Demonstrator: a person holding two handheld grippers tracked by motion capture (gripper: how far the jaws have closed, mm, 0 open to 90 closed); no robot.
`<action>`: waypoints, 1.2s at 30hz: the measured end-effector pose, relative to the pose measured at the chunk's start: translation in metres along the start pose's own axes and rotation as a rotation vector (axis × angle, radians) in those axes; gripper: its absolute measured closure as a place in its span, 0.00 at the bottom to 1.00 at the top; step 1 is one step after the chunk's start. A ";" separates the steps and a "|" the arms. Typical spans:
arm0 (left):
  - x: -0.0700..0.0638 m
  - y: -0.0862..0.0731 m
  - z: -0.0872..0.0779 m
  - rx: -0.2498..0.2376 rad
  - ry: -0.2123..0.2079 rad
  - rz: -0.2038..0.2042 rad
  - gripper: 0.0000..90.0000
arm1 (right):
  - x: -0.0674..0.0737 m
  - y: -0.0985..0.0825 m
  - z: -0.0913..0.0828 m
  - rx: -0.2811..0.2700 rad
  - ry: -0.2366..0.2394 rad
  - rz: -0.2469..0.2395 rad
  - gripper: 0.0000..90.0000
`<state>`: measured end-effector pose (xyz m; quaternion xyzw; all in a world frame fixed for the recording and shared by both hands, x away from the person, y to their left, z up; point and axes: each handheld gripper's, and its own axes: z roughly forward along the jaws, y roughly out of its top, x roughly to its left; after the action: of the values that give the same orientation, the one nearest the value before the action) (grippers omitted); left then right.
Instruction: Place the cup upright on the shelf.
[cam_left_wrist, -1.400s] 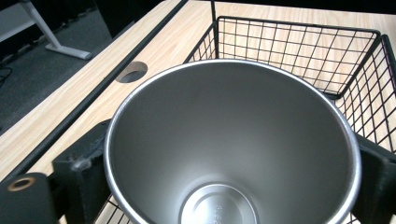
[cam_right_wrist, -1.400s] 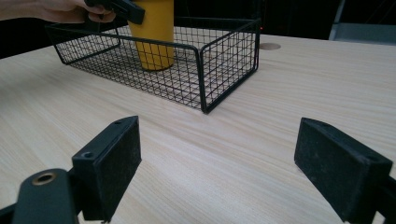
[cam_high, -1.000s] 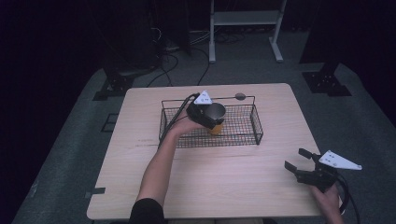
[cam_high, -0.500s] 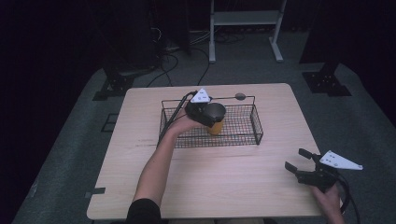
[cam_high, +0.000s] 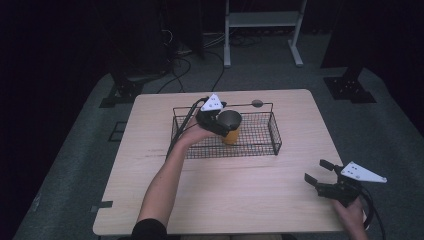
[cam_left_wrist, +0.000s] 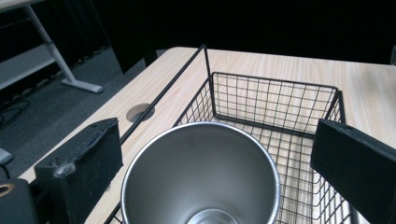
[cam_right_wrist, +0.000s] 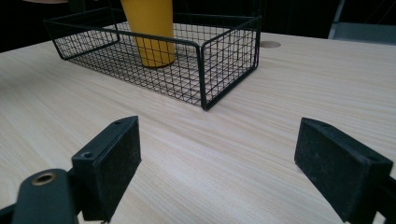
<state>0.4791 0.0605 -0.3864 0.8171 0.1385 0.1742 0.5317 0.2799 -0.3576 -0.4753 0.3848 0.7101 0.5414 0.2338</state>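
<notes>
Pale wood worktop (cam_high: 150, 190) on grey carpet (cam_high: 380, 125), dark room: left gripper (cam_high: 218, 123) spread wide around yellow cup (cam_high: 231, 134) in wire basket (cam_high: 276, 139); right gripper (cam_high: 321, 172) wide open, empty

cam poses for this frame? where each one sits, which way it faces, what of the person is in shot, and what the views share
High view: above the person's side, looking forward and down at the table; both forearms, left gripper, right gripper.
Left gripper view: over the wire basket, looking down into the steel-lined cup; own jaws flank it.
Right gripper view: low over the table's near right, facing the basket; own jaws wide apart.
Shared: basket and yellow cup appear in all three.
</notes>
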 end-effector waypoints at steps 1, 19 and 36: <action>0.000 0.000 0.000 0.000 0.000 0.000 0.02 | 0.000 0.000 0.000 0.000 0.000 0.000 0.15; -0.017 -0.001 -0.021 -0.086 0.002 -0.011 0.02 | 0.001 0.000 0.000 0.005 -0.001 -0.003 0.15; -0.028 -0.012 -0.036 -0.103 0.030 -0.024 0.02 | 0.001 0.000 0.000 0.008 -0.002 -0.006 0.15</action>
<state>0.4383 0.0831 -0.3874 0.7844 0.1471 0.1866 0.5729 0.2793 -0.3564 -0.4755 0.3842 0.7130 0.5375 0.2346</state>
